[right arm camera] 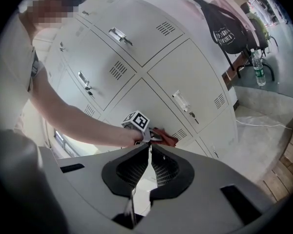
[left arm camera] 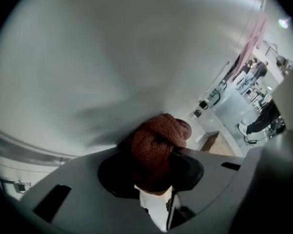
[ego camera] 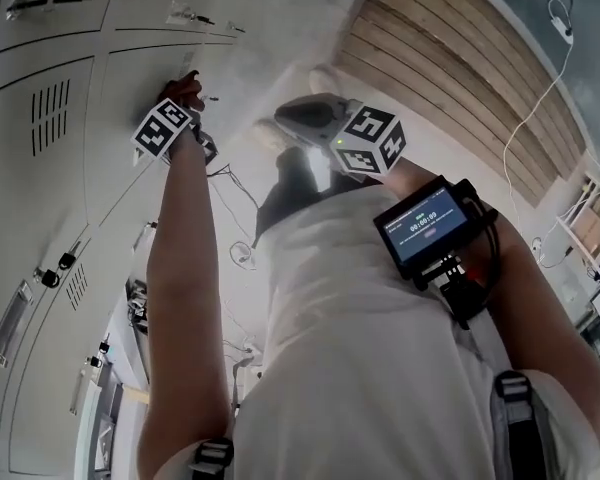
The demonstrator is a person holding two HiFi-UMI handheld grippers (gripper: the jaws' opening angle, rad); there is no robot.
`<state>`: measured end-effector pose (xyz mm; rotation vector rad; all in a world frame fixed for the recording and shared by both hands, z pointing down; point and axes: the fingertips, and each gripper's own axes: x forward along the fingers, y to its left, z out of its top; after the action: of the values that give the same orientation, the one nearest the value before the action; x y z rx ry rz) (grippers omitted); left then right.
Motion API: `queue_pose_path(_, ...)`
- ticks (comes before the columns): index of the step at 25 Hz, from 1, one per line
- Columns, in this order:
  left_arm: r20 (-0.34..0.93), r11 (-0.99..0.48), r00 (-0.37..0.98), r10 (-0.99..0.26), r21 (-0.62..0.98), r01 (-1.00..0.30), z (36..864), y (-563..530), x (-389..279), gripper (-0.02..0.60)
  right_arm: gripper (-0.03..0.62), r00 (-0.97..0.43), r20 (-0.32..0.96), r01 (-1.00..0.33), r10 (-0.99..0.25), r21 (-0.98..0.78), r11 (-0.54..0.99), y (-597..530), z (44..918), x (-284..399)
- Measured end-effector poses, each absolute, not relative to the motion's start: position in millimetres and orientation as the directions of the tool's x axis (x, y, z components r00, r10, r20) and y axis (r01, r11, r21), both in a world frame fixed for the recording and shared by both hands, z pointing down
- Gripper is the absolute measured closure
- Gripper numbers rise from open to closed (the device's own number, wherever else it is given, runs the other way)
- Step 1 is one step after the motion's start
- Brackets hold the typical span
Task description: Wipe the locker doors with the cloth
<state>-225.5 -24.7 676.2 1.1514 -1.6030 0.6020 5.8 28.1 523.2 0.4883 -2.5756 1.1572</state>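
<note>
Left gripper view: my left gripper [left arm camera: 154,169] is clamped on the rust-brown knitted cloth [left arm camera: 160,136], a bunched wad pressed against a pale grey locker door [left arm camera: 112,57]. Right gripper view: my right gripper [right arm camera: 150,149] has its jaws closed together with nothing between them. It's held back from the lockers, well apart from the cloth.

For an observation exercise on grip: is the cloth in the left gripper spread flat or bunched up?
Bunched up: the reddish-brown cloth bulges as a rounded wad from between the jaws of the left gripper.
</note>
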Motion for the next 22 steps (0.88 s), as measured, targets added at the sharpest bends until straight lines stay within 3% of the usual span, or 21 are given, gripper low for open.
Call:
queue_pose_path(5,0.938,0.535,-0.134,-0.319,0.062,-0.843,679.4,29.5,-256.1,0.469,0.565,-0.911,0.378,-0.396,-0.168,-0.683,0.613,38.6,528.1,4.1)
queue_pose_path(8,0.933,0.533,-0.135,-0.335,0.069,-0.843,683.1,33.1,-253.8,0.469,0.565,-0.911,0.375,-0.397,-0.171,-0.691,0.604,43.4,531.3,2.0)
queue_pose_path(22,0.869,0.272,0.043,-0.492,0.2,-0.941,707.5,-105.5,-159.0,0.469,0.565,-0.865,0.415,-0.501,-0.283,-0.689,0.523,19.3,552.2,65.2)
